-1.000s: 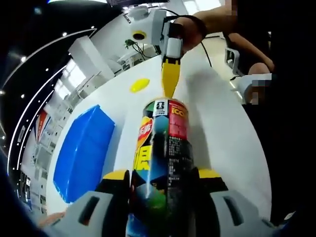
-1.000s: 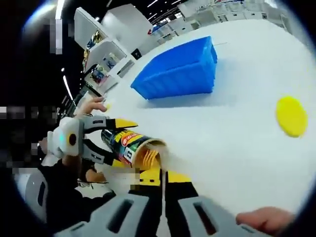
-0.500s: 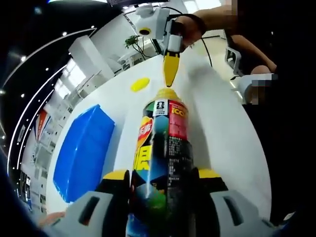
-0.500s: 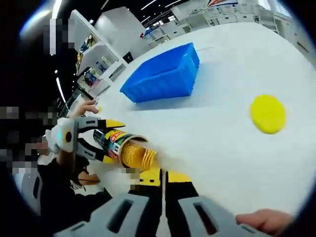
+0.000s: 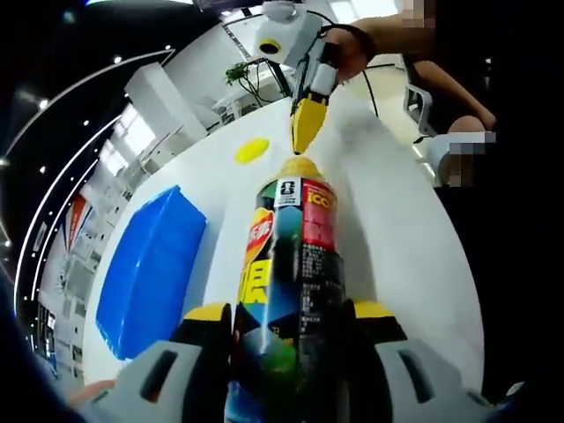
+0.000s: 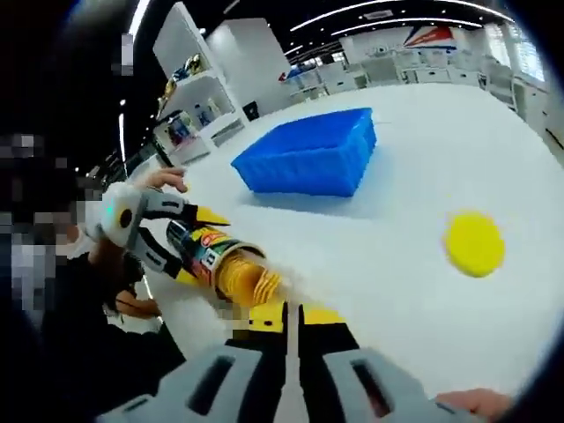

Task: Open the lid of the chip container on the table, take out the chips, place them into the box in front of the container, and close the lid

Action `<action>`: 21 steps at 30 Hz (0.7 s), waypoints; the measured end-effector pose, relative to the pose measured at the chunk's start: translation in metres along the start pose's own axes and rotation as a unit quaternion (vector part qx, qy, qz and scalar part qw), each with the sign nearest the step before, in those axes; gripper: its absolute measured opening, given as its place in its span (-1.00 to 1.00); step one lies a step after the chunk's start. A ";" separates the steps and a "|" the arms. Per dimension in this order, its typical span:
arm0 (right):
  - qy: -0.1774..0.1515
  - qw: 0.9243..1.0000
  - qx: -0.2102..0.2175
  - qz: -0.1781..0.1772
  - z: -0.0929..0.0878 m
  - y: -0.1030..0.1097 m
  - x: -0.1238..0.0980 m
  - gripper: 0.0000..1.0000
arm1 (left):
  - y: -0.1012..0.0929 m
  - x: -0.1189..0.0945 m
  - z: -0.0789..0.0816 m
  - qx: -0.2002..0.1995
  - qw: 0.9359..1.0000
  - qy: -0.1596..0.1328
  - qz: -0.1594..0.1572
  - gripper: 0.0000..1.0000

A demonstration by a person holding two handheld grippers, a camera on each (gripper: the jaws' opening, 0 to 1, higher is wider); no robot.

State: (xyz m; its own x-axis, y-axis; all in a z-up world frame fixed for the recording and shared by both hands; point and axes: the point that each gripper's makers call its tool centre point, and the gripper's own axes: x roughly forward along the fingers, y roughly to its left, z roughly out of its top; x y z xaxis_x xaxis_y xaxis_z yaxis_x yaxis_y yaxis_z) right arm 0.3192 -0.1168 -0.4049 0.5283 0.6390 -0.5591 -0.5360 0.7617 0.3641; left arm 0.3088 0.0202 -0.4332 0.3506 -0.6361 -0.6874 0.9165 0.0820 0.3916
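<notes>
On the desk: white surface carrying all items.
Chip container: lies on its side, mouth pointing away from the left tongs, which pinch its body between both jaws.
Chips: yellow stack visible in the open mouth, just far of the right tongs.
Right tongs state: jaws pressed together, nothing seen between them.
Lid: yellow disc lying flat on the desk, well apart from the container.
Box: blue, at the far side; its inside is hidden.
Done: lid removed.
Left, by judgement: draw chips out, place them in the box, refit the lid.
</notes>
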 end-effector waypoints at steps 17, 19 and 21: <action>-0.032 0.989 0.128 0.063 -0.001 0.027 0.004 -0.91 | 0.000 0.000 0.001 0.001 1.000 -0.006 0.003 0.05; -0.029 0.988 0.137 0.060 -0.002 0.025 0.006 -0.90 | 0.000 0.000 0.001 0.000 1.000 -0.007 0.004 0.05; -0.029 0.987 0.147 0.059 -0.003 0.022 0.008 -0.91 | -0.001 0.000 0.001 0.001 1.000 -0.009 0.005 0.05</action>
State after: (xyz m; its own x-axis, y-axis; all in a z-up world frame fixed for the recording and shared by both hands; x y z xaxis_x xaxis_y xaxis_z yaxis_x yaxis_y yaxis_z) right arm 0.3096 -0.0951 -0.4029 0.5148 0.7237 -0.4595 -0.3857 0.6742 0.6298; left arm 0.3081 0.0194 -0.4328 0.3560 -0.6482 -0.6731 0.9126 0.0860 0.3998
